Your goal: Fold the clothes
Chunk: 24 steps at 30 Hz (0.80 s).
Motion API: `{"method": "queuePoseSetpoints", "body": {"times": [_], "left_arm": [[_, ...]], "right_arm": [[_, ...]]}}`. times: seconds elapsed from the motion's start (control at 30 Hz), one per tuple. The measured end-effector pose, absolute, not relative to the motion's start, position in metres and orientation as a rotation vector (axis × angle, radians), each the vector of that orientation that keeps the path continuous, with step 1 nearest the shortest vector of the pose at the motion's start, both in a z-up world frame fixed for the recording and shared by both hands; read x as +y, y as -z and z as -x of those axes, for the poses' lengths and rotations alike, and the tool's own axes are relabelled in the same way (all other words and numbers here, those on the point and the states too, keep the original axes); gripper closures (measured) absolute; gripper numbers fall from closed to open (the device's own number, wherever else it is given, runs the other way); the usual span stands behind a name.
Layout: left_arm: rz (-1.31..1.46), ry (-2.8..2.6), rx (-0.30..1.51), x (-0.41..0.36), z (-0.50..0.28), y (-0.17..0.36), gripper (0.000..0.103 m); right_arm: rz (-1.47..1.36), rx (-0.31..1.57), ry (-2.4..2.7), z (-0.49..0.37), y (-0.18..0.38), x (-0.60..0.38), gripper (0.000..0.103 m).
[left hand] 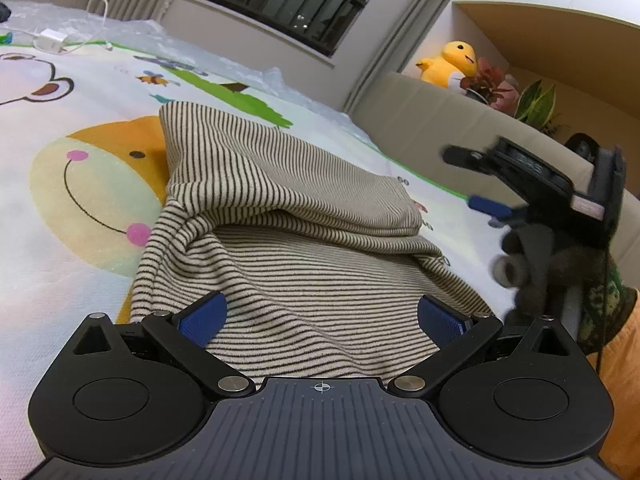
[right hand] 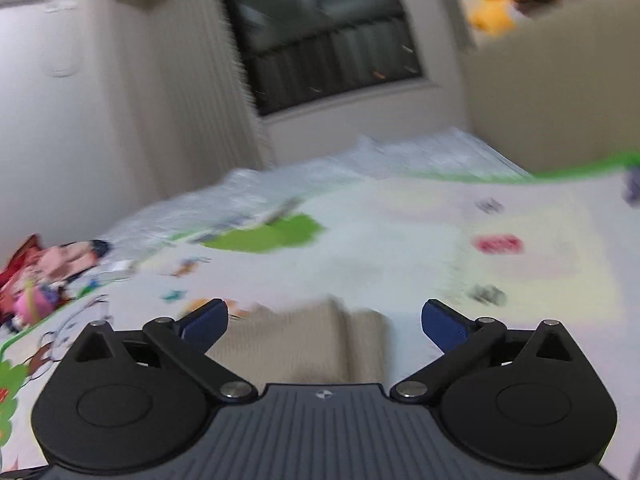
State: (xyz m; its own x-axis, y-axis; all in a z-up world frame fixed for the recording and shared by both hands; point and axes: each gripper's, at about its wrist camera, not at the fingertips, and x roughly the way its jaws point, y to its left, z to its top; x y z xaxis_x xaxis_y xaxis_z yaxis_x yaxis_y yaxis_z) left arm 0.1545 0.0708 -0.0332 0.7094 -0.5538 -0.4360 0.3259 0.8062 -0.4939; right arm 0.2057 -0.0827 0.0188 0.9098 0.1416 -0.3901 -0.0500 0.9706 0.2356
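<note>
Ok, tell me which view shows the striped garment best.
The left wrist view: the striped garment lies sharp, folded over on the mat. The right wrist view is motion-blurred and shows only a beige patch of it low between its open jaws.

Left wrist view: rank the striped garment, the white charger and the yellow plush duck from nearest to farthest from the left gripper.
1. Striped garment: directly under and ahead of the open left gripper.
2. White charger: far left on the play mat, with its cable.
3. Yellow plush duck: far right, on the ledge beyond the mat.
</note>
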Motion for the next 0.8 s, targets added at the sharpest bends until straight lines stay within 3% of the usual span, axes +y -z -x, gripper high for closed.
{"method": "queuePoseSetpoints", "body": {"times": [0.13,0.2,0.27,0.3,0.33,0.37,0.6,0.8], "left_arm": [[0.414,0.51,0.604,0.073,-0.155,0.034,0.0],[0.416,0.512,0.602,0.074,-0.155,0.035,0.0],[0.416,0.514,0.601,0.074,-0.155,0.035,0.0],[0.416,0.516,0.602,0.074,-0.156,0.036,0.0],[0.419,0.518,0.602,0.075,-0.156,0.036,0.0],[0.422,0.519,0.602,0.075,-0.157,0.036,0.0],[0.432,0.523,0.6,0.076,-0.157,0.036,0.0],[0.434,0.525,0.6,0.076,-0.156,0.036,0.0]], "right_arm": [[-0.17,0.495,-0.102,-0.238,0.007,-0.065,0.0],[-0.172,0.552,-0.111,-0.251,0.024,-0.064,0.008],[-0.189,0.59,-0.114,-0.255,0.034,-0.067,0.046],[-0.199,0.588,-0.092,-0.253,0.035,-0.069,0.056],[-0.22,0.589,-0.085,-0.251,0.032,-0.073,0.074],[-0.243,0.588,-0.104,-0.249,0.026,-0.076,0.08],[-0.255,0.441,-0.197,-0.22,-0.029,-0.079,0.082],[-0.187,0.627,-0.028,-0.23,0.027,-0.086,0.081]]}}
